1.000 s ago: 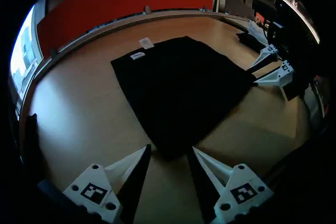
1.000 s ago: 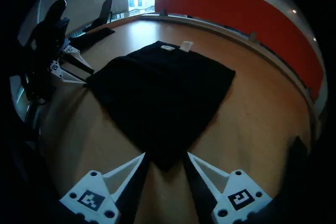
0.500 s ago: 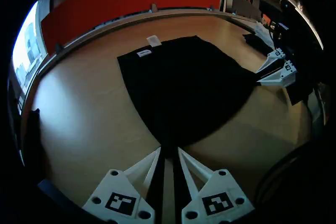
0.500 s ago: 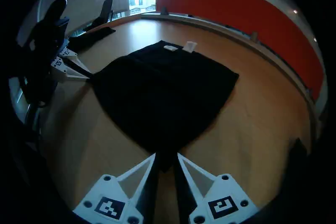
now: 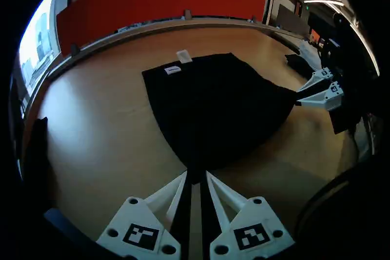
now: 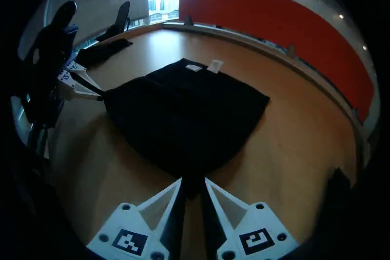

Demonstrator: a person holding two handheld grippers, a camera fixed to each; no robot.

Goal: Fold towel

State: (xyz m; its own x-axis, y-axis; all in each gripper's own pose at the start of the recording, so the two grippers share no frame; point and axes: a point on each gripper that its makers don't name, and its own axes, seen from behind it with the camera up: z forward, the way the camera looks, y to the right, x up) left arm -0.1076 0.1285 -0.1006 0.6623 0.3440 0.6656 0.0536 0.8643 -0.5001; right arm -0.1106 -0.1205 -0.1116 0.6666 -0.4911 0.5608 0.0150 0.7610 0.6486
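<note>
The left gripper [image 5: 195, 182] pinches a corner of the black towel [image 5: 214, 99] at 6 o'clock, closed almost fully on it; the right gripper [image 6: 193, 187] clamps the neighbouring corner likewise; the towel lies spread on the wooden table [image 5: 97, 123]; corners secured, the fold itself appears not yet made.

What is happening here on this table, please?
A person is working on a black towel that is spread on a wooden table, with a handheld gripper in each hand. The left gripper is closed on one near corner of the towel and the right gripper on the other. The far edge, with its white tag, lies flat. No fold is made yet.
</note>
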